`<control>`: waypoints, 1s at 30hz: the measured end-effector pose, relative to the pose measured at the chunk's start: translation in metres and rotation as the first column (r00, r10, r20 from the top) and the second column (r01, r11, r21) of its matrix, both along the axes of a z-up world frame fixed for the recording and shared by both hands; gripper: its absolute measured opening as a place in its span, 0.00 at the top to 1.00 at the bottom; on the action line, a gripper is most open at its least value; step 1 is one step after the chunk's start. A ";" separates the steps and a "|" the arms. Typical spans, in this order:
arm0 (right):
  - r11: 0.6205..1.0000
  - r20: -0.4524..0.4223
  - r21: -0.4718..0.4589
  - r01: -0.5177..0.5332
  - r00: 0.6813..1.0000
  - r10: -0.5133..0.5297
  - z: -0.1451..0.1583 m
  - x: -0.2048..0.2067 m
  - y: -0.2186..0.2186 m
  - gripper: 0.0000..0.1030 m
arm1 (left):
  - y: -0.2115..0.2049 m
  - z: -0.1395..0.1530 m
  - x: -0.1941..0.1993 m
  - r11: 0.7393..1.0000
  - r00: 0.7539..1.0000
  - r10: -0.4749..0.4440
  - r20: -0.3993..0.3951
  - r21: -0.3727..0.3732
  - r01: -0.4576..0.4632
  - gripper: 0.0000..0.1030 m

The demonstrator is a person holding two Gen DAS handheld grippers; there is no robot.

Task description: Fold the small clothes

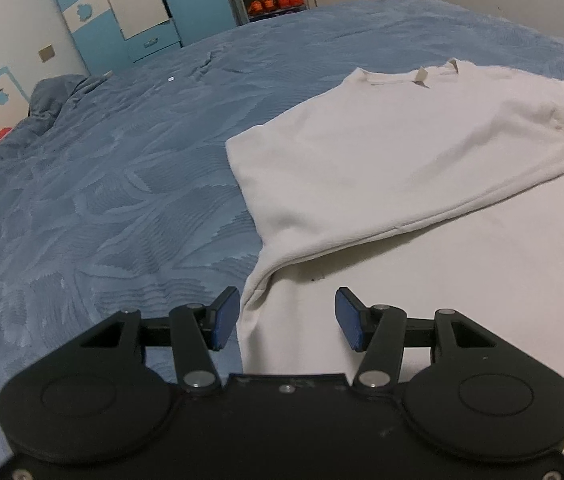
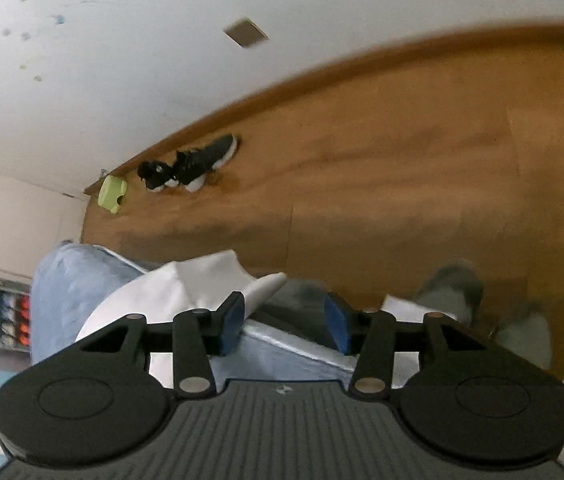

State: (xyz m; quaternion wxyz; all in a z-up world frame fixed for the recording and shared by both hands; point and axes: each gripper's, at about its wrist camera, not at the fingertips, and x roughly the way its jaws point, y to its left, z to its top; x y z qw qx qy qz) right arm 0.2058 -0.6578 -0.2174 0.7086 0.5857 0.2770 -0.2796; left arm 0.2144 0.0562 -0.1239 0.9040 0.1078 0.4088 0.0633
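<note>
Blue bedspread (image 1: 102, 200) fills your nine o'clock; the white shirt (image 1: 401, 140) lies flat toward two o'clock. Your left hand-held gripper (image 1: 286, 318) gapes wide over its edge, holding nothing. Your right hand-held gripper (image 2: 284, 322) gapes empty too, above the wooden floor (image 2: 401, 160).

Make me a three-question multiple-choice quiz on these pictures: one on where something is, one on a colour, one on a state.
1. Where does the white shirt lie?
A. on the blue bedspread
B. on the wooden floor
C. on a shoe rack

2. What colour are the pads on the left gripper?
A. red
B. blue
C. yellow

3. How does the left gripper stand?
A. shut on the shirt
B. shut on nothing
C. open, holding nothing

Answers: 1 A, the shirt is spread out on the bedspread. 2 B, both pads are dark blue. 3 C, a clear gap shows between the fingers, with cloth only beneath.
</note>
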 end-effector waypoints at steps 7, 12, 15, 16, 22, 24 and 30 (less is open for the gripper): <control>0.977 0.195 0.195 0.081 0.974 -0.120 -0.033 0.001 -0.010 0.46 | 0.002 -0.005 0.002 1.000 1.000 0.013 -0.020 -0.018 -0.013 0.47; 0.979 0.227 0.183 0.085 0.966 -0.126 -0.029 0.007 -0.005 0.46 | 0.003 -0.008 0.004 0.999 0.999 0.034 -0.040 0.004 -0.034 0.47; 0.991 0.176 0.134 0.027 0.983 -0.051 -0.023 0.023 -0.005 0.93 | -0.001 -0.005 0.002 1.000 0.999 0.026 -0.034 0.013 -0.025 0.47; 0.995 0.176 0.101 0.010 0.984 -0.028 -0.019 0.024 -0.003 0.94 | -0.002 -0.005 0.002 1.000 0.999 0.024 -0.032 0.017 -0.024 0.47; 0.967 0.166 -0.253 -0.012 0.985 0.056 0.042 0.025 0.022 0.95 | -0.004 0.000 0.001 0.999 1.000 0.010 -0.019 0.035 -0.010 0.47; 0.952 0.200 -0.304 -0.043 0.974 0.108 0.062 0.031 0.032 0.95 | -0.002 0.003 -0.001 0.999 1.000 -0.003 -0.007 0.041 0.004 0.47; 0.822 0.260 -0.553 -0.136 0.909 0.325 0.136 0.053 0.102 0.95 | 0.015 0.009 -0.005 1.000 1.000 0.018 0.024 0.022 -0.018 0.47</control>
